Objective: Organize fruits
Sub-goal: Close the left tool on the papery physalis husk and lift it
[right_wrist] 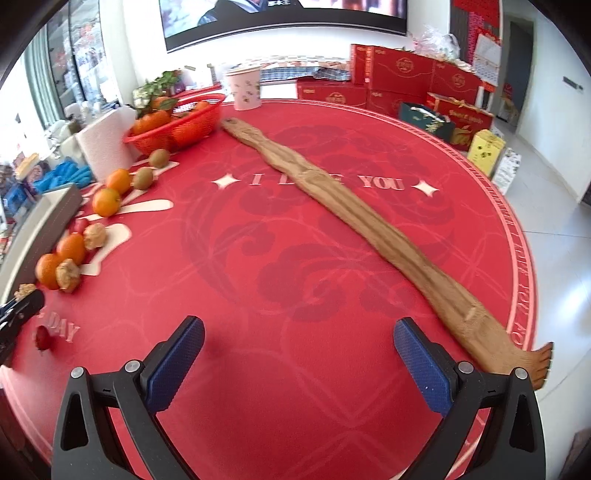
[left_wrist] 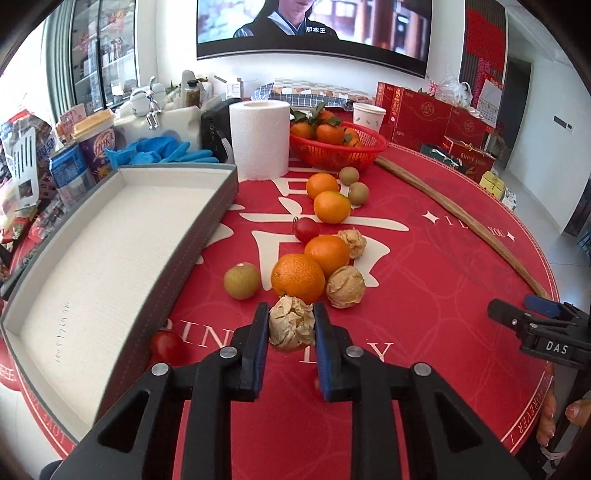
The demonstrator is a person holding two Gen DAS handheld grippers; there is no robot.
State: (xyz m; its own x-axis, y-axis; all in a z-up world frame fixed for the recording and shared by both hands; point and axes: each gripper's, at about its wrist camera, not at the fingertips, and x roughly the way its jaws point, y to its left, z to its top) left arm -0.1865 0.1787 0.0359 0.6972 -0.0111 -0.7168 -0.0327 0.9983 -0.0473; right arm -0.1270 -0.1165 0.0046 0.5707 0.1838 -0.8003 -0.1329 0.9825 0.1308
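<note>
Both wrist cameras looked steeply down, close over the red tablecloth (right_wrist: pixel 295 240); both caught the fruit row (left_wrist: pixel 325 229), perhaps blurred rightward.

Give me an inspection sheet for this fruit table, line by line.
Surface: round red tablecloth with white lettering.
Job's things: oranges, husked physalis, cherry tomatoes, kiwis and a longan-like fruit loose in a row; grey tray holds nothing.
Clutter: paper roll, red basket of tangerines, long wooden back scratcher, paper cup, blue gloves.
Grippers: left claw shut on a physalis; right claw open, holding nothing.
Cables: nothing seen.
Surroundings: wall television, red gift boxes, tiled floor.
</note>
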